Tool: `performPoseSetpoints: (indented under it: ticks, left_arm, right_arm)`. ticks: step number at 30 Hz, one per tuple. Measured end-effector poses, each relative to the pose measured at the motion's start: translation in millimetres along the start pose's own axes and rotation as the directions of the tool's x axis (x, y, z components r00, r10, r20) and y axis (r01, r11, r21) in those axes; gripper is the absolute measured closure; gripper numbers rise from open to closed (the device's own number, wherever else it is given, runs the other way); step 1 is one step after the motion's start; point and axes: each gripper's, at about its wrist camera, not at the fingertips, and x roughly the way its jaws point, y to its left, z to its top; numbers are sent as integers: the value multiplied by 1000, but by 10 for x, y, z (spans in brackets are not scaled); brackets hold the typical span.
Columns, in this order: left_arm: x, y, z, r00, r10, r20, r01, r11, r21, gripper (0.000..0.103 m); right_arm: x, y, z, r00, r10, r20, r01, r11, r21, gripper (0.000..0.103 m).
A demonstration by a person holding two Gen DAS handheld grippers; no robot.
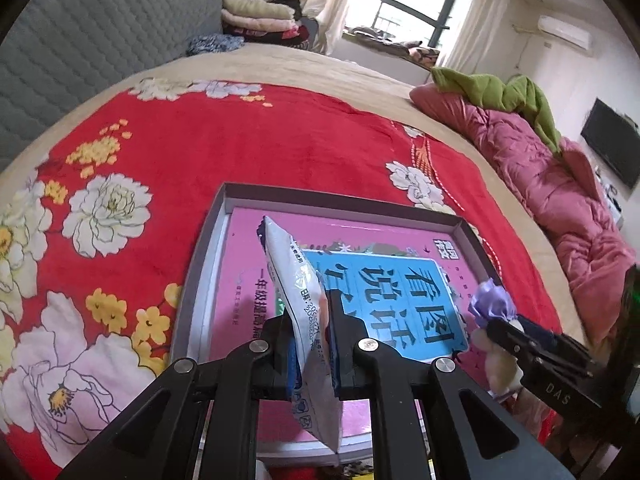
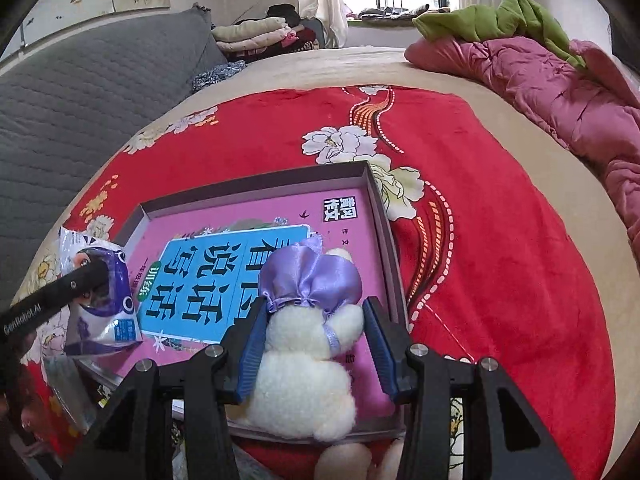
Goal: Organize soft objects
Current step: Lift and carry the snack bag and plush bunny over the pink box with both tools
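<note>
You have both soft things in hand above the shallow grey box [image 2: 382, 216] that lies on the bed's red floral blanket [image 1: 248, 140]. The white plush toy [image 2: 304, 364] with its purple satin cap sits between the blue pads of your right claw [image 2: 310, 342], which is clamped on its body at a middling width, so the pile is squeezed in without being crushed; it hangs over the near right part of the box. The white snack packet [image 1: 298, 292] stands on edge in your left claw [image 1: 310, 344], whose jaws are pinched nearly together on the thin foil, a tight hold that suits a slippery flat bag. It hangs over the near left part of the box, so each item has its own side and the two claws stay apart. Inside the box a pink and blue book [image 2: 224, 276] covers the floor, so whatever you set down will rest on its cover. Both claws tilt downward toward it, which looks like a placing approach. Beyond the blanket a pink quilt [image 1: 532, 168] with a green cloth [image 1: 496, 92] on top lies along the far edge of the bed, well clear of the work.
</note>
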Motion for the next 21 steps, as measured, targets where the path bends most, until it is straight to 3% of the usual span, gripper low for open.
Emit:
performPoseSetpoints:
  ticks: [10, 21]
  left_arm:
    - [128, 379, -5, 999, -21, -45, 16, 995, -95, 90]
    - [224, 342, -51, 997, 19, -75, -22, 999, -44, 89]
  right_arm:
    - [90, 151, -39, 996, -79, -47, 74, 993, -95, 55]
    - [85, 122, -59, 993, -105, -55, 99, 990, -99, 53]
